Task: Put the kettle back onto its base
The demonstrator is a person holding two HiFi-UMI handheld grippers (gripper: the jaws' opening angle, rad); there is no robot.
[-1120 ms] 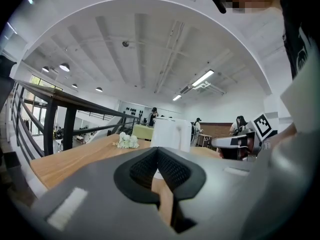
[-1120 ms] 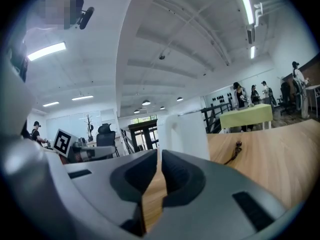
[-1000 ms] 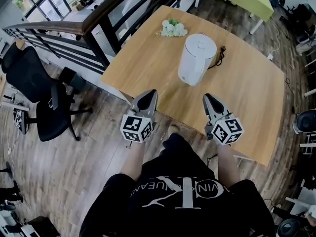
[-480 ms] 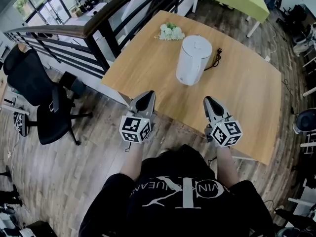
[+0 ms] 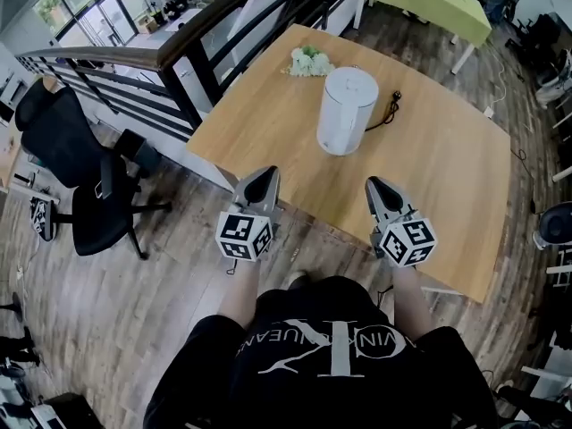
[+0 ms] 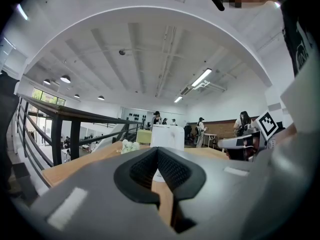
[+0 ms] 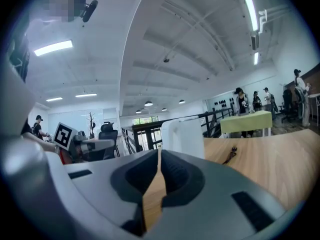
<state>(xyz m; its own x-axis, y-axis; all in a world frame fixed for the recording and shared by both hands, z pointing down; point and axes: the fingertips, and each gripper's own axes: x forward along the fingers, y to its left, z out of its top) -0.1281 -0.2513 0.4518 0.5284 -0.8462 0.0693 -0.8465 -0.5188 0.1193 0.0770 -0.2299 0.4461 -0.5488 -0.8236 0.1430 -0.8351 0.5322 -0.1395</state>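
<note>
Kettle on table, towards far side. Flowers behind-left of it; cord just right, prob. touching. Chair left of table.

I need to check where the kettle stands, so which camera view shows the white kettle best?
The head view: the kettle shows whole from above, standing on the table. The left gripper view and the right gripper view show only its upper part from the side; its lower part is hidden there.
</note>
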